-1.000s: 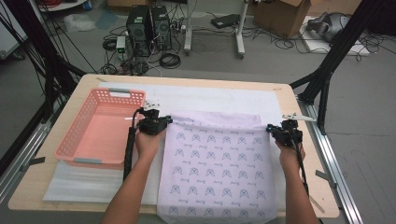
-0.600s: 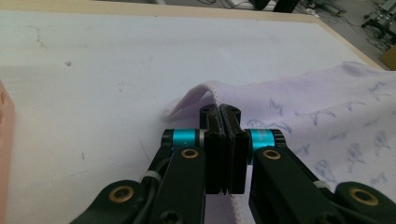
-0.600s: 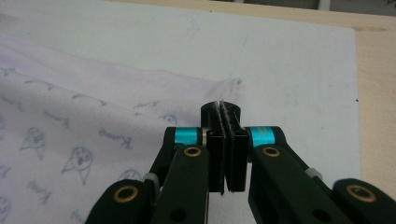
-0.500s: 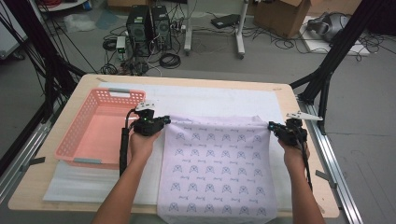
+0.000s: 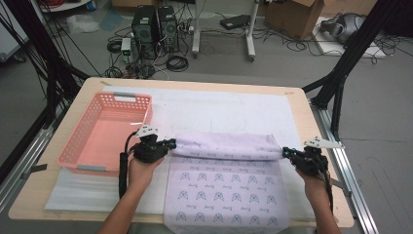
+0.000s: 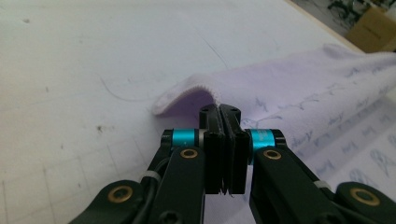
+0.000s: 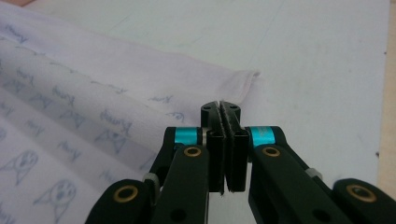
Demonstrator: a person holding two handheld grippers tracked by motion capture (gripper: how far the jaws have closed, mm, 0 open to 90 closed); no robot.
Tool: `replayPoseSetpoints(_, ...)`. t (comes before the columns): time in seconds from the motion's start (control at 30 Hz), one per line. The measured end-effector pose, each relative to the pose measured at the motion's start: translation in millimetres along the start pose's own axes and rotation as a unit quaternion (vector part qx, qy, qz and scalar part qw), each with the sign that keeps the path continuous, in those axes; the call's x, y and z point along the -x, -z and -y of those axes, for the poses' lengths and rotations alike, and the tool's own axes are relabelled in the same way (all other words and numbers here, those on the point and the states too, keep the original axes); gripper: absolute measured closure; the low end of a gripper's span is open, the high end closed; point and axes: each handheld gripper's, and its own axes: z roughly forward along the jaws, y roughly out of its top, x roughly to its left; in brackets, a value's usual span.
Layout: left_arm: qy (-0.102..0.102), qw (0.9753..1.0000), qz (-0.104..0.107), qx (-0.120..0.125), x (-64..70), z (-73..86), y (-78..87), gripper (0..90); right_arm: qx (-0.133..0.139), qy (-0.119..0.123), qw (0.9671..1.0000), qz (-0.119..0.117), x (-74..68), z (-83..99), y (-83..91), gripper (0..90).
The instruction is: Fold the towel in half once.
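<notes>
Cloth: lilac printed towel [image 5: 229, 195], soft, far edge now being folded back toward the tabletop's near edge.
Left gripper [image 5: 168, 145]: pinching its corner tight.
Right gripper [image 5: 287, 153]: clamping the other corner.

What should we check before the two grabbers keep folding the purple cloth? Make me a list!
1. Left gripper pinching its cloth corner: ok, jaws are shut on the cloth's edge in the left gripper view.
2. Right gripper pinching its corner: ok, jaws look shut on the fabric in the right gripper view.
3. Fold line straight: ok, the lifted edge of the cloth runs nearly level between both grippers.
4. Lower half of the cloth lying flat: ok, no big wrinkles, though its near end hangs over the table edge.
5. Pink basket out of the way: ok, it sits left of the cloth.
6. Grip firmness: cannot tell.
</notes>
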Motion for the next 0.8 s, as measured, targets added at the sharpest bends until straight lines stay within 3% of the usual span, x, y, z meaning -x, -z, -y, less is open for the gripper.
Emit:
replayPoseSetpoints(0.27,-0.027,0.9996,-0.005,0.001,17.2,24.0,17.1,87.7,-0.011,0.016,0.9998,-0.009,-13.7,20.2,16.8,89.2)
replayPoseSetpoints(0.37,-0.035,0.9993,-0.001,-0.011,20.7,36.2,21.2,87.6,-0.014,0.015,0.9997,-0.011,-17.2,26.8,21.2,89.2)
replayPoseSetpoints(0.53,-0.030,0.9991,0.003,-0.032,19.7,52.6,21.8,87.0,-0.042,0.038,0.9983,-0.008,-23.7,41.0,19.6,89.2)
replayPoseSetpoints(0.57,-0.027,0.9990,0.005,-0.035,19.1,52.6,19.9,84.9,-0.047,0.036,0.9982,-0.008,-24.1,42.9,18.8,89.1)
replayPoseSetpoints(0.6,-0.023,0.9989,0.008,-0.040,17.9,51.2,16.2,73.9,-0.046,0.033,0.9983,-0.008,-23.6,43.8,17.5,87.9)
replayPoseSetpoints(0.63,-0.019,0.9988,0.012,-0.044,17.2,49.9,13.7,58.1,-0.045,0.025,0.9987,-0.008,-23.0,43.3,16.0,83.3)
replayPoseSetpoints(0.7,-0.018,0.9988,0.010,-0.045,16.2,45.1,8.7,48.6,-0.047,0.008,0.9988,-0.007,-22.1,39.9,11.9,55.6)
replayPoseSetpoints(0.8,0.000,0.9990,-0.006,-0.043,11.9,36.6,-2.4,39.2,-0.062,0.026,0.9976,0.013,-23.8,29.7,2.4,44.9)
